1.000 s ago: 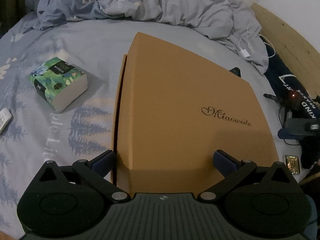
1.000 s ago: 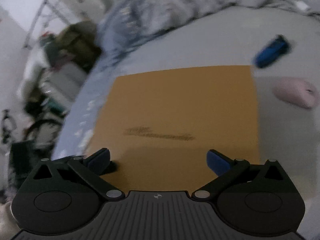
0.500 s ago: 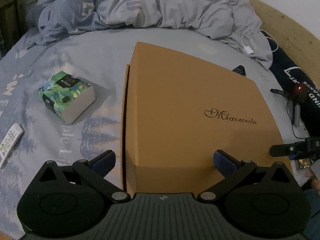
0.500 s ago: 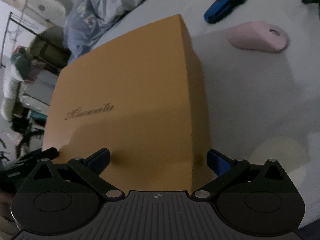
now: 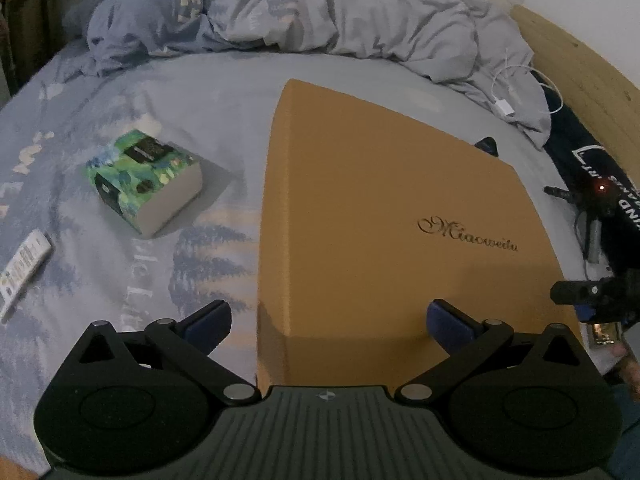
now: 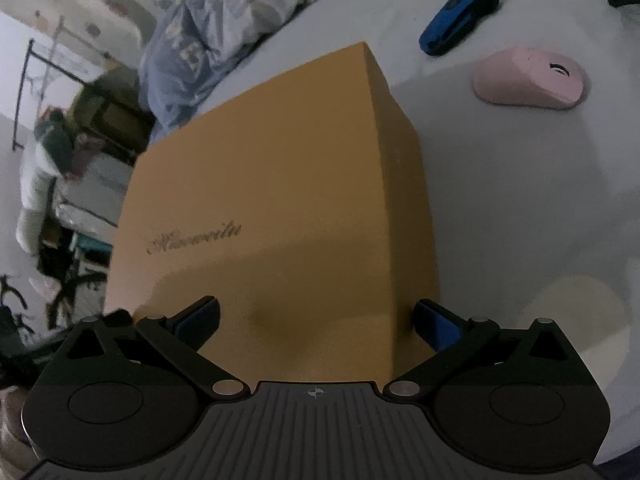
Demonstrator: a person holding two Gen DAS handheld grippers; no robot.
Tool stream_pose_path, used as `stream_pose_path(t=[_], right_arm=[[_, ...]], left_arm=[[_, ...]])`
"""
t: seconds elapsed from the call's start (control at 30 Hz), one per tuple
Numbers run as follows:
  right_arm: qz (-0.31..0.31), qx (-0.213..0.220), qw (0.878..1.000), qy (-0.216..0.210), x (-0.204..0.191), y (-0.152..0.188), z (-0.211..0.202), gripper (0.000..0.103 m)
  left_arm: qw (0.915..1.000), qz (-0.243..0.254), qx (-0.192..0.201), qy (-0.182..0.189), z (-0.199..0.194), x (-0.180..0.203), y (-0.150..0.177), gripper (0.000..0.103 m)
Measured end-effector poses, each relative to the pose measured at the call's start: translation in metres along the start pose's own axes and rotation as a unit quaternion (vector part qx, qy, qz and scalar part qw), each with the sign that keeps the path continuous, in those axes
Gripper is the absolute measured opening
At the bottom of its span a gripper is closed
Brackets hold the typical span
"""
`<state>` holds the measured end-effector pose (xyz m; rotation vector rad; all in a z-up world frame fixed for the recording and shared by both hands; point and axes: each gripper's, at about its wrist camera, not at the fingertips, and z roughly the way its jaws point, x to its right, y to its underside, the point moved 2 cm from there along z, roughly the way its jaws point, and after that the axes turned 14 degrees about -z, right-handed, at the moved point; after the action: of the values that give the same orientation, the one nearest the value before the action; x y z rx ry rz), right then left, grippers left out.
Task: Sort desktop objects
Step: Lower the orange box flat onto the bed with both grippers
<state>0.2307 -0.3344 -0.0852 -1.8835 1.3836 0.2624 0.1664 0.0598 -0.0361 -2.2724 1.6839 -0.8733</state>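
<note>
Both views have shifted a little since half a second ago: the left camera has eased back slightly, so the remote at the left edge shows more fully, and the right camera now sits a touch closer over the box's near right corner.

The left hand-held gripper [image 5: 327, 318] is spread wide, holding nothing. Its fingers straddle the near left corner of a large tan box [image 5: 384, 216] with a script logo on its lid. The right hand-held gripper [image 6: 316, 318] is also wide and empty, its fingers astride the opposite near corner of the box [image 6: 280, 208]. With one gripper at each near corner, the likely aim is a two-handed lift or opening of the lid, since the box is too broad for a single grip.

The box lies flat on a bed [image 5: 224, 104] with a blue patterned sheet, roughly in the middle. To its left sit a thick green book [image 5: 146, 186] and, nearer the edge, a white remote [image 5: 22, 270]. To its right, in the right view, are a pink mouse [image 6: 530, 79] and, farther off, a blue and black device [image 6: 460, 20]. These loose items ring the box, likely waiting to be sorted into it.

A rumpled duvet [image 5: 320, 12] is heaped at the far end. A white charging cable [image 5: 506, 98] lies far right.
</note>
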Motion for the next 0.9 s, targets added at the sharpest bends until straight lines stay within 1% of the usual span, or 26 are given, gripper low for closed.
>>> stream_pose_path(t=[0.13,0.27,0.37,0.4,0.47,0.57,0.67,0.77,0.9], right_arm=[[0.016,0.009,0.999,-0.034,0.008,0.003,-0.002,0.103],[0.011,0.012,0.998,-0.064,0.020,0.009,0.003,0.103],[0.020,-0.008,0.997,-0.068,0.027,0.015,0.016,0.103],[0.018,-0.006,0.998,-0.062,0.026,0.017,0.017,0.103],[0.018,0.000,0.998,-0.054,0.024,0.018,0.018,0.103],[0.027,0.016,0.997,-0.065,0.023,0.015,0.009,0.103],[0.045,0.032,0.995,-0.088,0.026,0.014,0.003,0.103],[0.054,0.043,0.992,-0.101,0.030,0.015,0.000,0.103],[0.046,0.061,0.992,-0.103,0.024,0.012,-0.007,0.103]], left_arm=[[0.9999,-0.001,-0.011,0.013,0.004,0.000,0.003,0.103],[0.9999,0.000,-0.010,0.011,0.004,0.002,0.002,0.103],[0.9999,0.002,-0.010,0.008,0.004,0.003,0.002,0.103],[0.9999,0.003,-0.011,0.006,0.003,0.003,0.002,0.103],[0.9999,0.005,-0.010,0.003,0.002,0.003,0.001,0.103],[0.9999,0.004,-0.009,0.004,0.001,0.002,0.001,0.103],[0.9999,-0.003,-0.010,0.010,0.001,0.000,0.000,0.103],[0.9999,-0.005,-0.010,0.011,0.001,-0.001,0.000,0.103],[0.9999,0.006,-0.013,-0.002,0.003,0.000,0.001,0.103]])
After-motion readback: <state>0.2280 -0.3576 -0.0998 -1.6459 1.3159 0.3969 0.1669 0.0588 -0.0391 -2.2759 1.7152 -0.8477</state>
